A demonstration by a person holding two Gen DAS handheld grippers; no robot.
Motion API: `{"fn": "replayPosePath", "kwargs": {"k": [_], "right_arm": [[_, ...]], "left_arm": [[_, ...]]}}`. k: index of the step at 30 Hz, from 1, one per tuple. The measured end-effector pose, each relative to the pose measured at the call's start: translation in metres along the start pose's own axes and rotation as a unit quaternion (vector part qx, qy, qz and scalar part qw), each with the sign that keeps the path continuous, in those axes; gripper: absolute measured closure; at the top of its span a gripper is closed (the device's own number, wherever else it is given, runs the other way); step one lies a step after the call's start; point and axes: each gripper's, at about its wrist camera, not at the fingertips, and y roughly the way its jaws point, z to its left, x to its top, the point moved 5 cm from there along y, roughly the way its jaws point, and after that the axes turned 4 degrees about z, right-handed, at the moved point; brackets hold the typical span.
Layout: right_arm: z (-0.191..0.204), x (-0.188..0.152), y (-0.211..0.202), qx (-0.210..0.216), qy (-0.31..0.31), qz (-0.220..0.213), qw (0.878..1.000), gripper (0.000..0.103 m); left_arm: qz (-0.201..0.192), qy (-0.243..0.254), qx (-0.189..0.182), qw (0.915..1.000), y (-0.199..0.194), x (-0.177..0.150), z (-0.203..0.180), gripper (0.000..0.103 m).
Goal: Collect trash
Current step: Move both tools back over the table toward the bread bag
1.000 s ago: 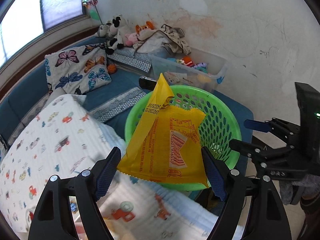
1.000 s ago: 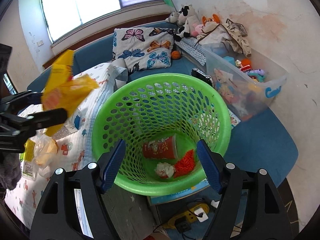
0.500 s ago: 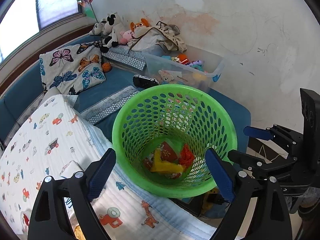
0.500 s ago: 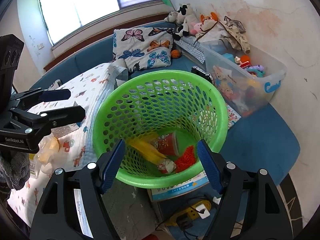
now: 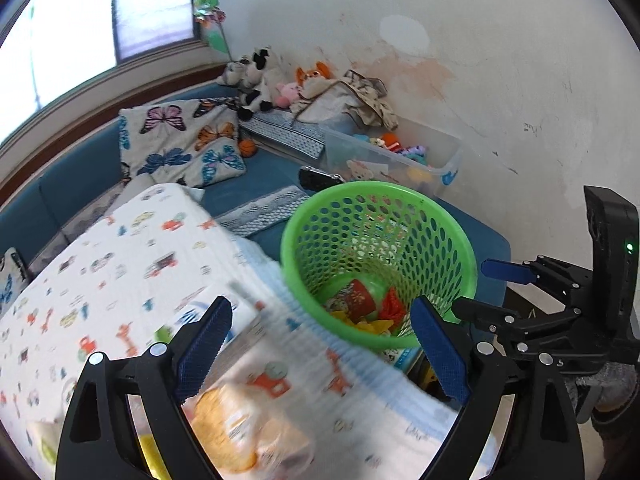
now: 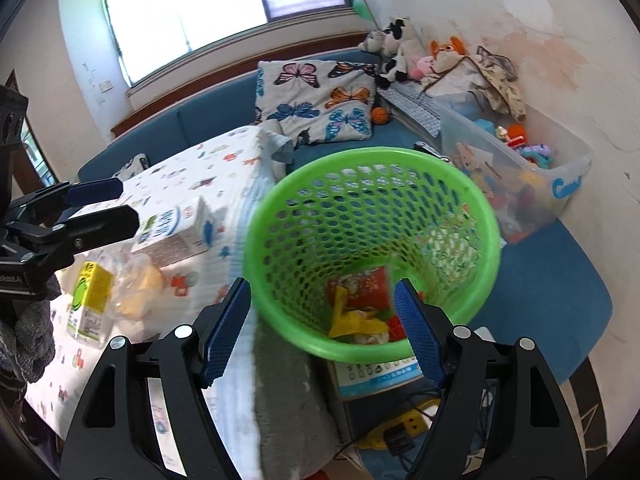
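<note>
Left tool w/ jaws wide apart, nothing between them, hangs over the table, nose toward the clear bag w/ something orange-yellow inside, at 6 o'clock in its own view, blurred. Right tool also spread apart & empty, pointed at the green basket, near the rim at 6 o'clock.

Trash so far: basket holds a red cup, a yellow wrapper, a red-orange scrap & a pale crumpled bit, all at the bottom. Trash left on the table, right-wrist view: clear bag at 9 o'clock, yellow drink carton just beside it at its 9, white milk carton at its 12, close by.

Step in hand, prob.: betw. drops, left tool going for the next piece. Next move calls for lowering over the bag, jaws astride a bunched part, closing firm since the film is soft & slippery, then carrying it to the basket at 2 o'clock & letting go above the rim. Right tool needs only to keep out of the way, or take a carton.

Further out: blue sofa w/ butterfly cushion, plush toys, clear toy bin at 2 o'clock, window at 11.
</note>
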Motion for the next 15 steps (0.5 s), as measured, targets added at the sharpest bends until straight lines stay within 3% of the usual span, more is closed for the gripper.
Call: {"fn": "replayPosePath", "kwargs": {"k": [15], "right_arm": [[0.081,-0.008,0.008,0.04,-0.051,0.01,0.998,0.029]], "left_arm": [[-0.023,-0.069,0.068,0.995,-0.068,-0.062,0.077,0.015]]}}
